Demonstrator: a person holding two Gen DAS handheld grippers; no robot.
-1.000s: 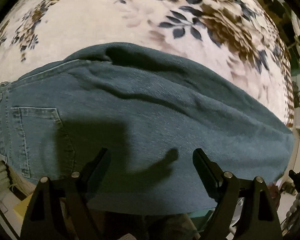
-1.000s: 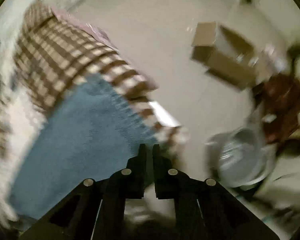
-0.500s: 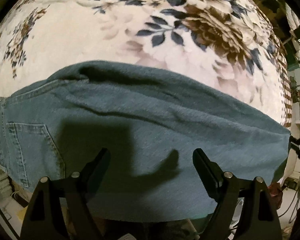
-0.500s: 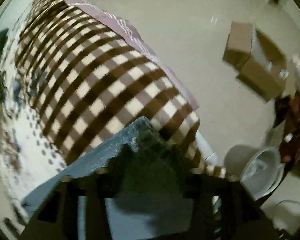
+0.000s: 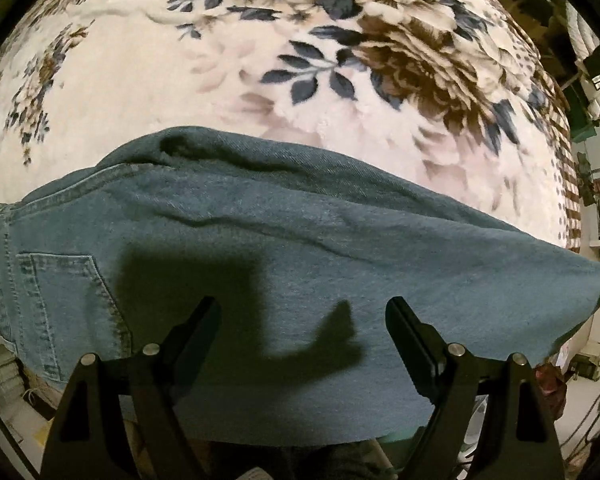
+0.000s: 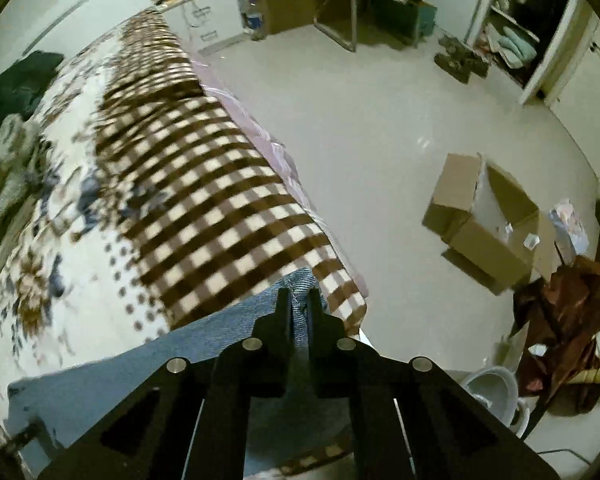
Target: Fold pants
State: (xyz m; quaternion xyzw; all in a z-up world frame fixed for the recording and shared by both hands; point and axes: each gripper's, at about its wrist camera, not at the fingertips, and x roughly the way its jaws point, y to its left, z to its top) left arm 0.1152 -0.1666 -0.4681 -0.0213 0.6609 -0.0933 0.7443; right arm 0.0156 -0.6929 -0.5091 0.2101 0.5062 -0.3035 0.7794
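The right claw (image 6: 299, 300) is closing, pinching the blue denim pants (image 6: 204, 344) hem between its jaws. The left claw (image 5: 302, 316) hangs wide open just above the pants, gripping nothing.

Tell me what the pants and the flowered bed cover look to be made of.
Pants: blue denim, matte, judging by the diagonal weave, topstitched seams and patch pocket. Flowered bed cover: looks like plush fleece, soft and slightly fuzzy, with the printed petals blurring at their edges; the exact fibre cannot be told.

Right gripper (image 6: 299, 300) has lifted the pants (image 6: 300, 280) hem, jaws closing.
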